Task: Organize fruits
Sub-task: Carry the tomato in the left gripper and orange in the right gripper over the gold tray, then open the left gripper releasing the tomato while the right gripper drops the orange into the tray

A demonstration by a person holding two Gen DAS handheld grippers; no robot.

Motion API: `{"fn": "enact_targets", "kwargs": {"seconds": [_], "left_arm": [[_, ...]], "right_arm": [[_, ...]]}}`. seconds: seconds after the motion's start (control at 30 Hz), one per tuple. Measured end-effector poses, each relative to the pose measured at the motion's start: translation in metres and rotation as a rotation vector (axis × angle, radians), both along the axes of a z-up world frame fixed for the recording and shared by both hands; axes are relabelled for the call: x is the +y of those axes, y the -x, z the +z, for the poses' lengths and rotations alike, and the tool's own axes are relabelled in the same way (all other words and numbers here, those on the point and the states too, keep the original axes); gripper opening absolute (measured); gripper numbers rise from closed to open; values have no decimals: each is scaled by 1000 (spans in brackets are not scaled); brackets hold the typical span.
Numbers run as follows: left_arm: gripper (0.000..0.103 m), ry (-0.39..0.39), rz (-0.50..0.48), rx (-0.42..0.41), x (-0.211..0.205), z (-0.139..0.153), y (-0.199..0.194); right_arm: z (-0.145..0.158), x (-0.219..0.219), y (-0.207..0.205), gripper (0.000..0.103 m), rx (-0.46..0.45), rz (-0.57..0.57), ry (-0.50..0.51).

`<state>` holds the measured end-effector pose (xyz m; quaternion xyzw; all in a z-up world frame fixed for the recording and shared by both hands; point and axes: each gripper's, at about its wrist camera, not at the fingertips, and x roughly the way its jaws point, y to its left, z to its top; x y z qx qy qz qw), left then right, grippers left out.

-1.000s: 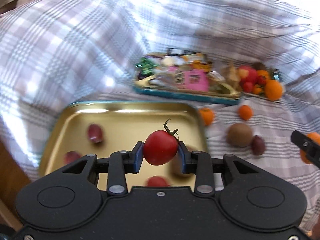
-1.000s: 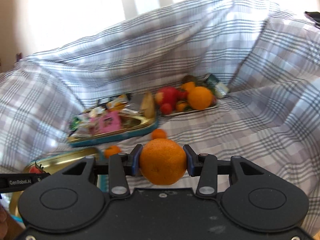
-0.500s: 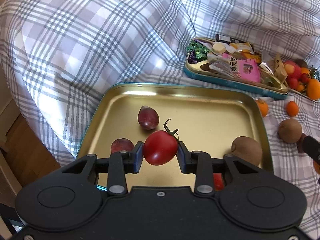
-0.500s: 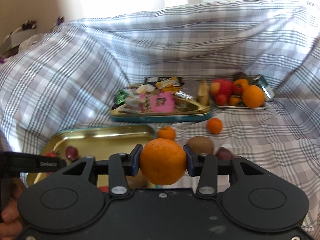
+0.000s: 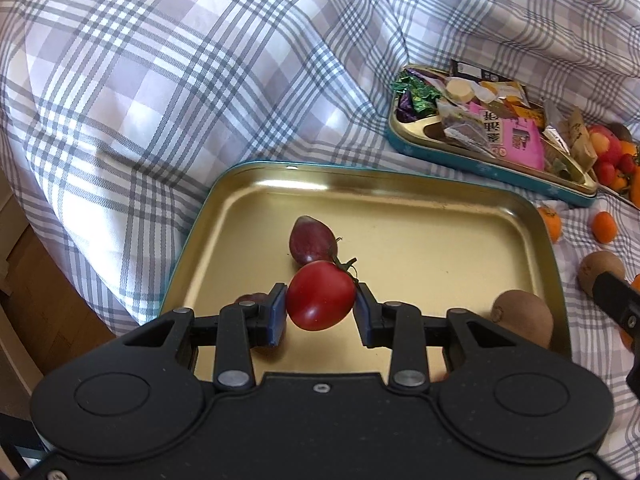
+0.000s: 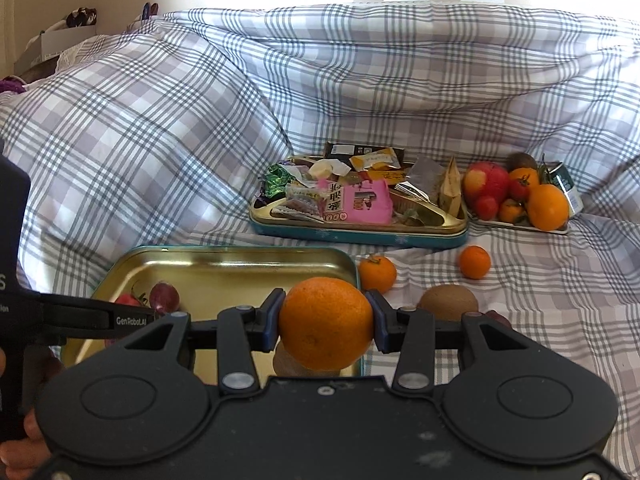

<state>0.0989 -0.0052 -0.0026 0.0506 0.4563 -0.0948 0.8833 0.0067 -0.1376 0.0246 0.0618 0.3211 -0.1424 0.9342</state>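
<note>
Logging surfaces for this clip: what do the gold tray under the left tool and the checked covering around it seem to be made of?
The shallow gold tray with teal rim looks like thin painted metal, glossy: it shows bright glare and mirrors the fruit. The grey-and-white checked covering looks like woven fabric, matte: it folds and creases softly. Neither can be confirmed by sight.

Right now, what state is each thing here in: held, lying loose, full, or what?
Left gripper: shut on tomato, above gold tray.
Right gripper: shut on orange.
Gold tray: holds plum and kiwi.
Snack tin: open, heaped with packets.
Two mandarins: loose on bedsheet.
</note>
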Motion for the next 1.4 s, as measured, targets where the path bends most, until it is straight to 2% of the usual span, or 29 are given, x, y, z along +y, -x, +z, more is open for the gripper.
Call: {"fn": "enact_targets", "kwargs": {"seconds": [0.67,1.4], "left_arm": [[44,-22,-12,76,-3,-19,-22],[44,-14,-4,70,-1,-20,-23]], "right_arm": [[-11,5,-59,45,35,36,19],[-20,5,-70,46,57,46,0]]}}
